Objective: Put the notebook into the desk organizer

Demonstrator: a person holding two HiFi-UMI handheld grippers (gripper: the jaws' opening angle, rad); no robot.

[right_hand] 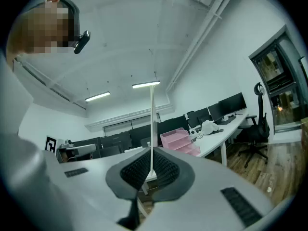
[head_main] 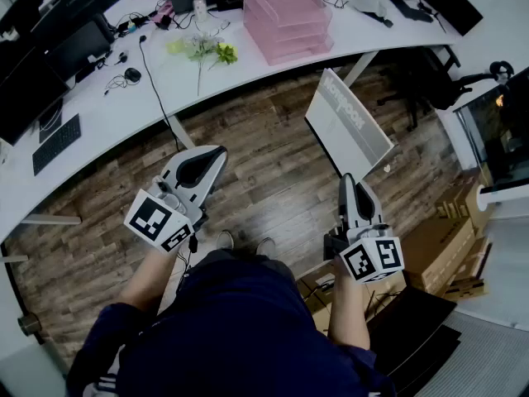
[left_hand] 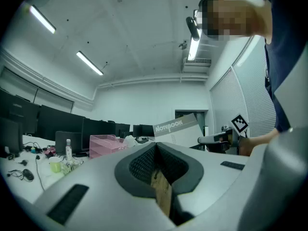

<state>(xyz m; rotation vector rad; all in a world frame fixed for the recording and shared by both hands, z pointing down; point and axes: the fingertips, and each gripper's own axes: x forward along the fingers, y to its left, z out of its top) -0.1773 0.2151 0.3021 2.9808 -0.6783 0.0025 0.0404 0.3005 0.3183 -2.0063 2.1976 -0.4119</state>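
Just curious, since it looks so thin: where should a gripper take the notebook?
Take the notebook by its lower edge, from below, as the right gripper does. It is thin, flat and upright, so the jaws can pinch both faces.

The white desk (curved) carries a pink desk organizer, bottle and keyboard.
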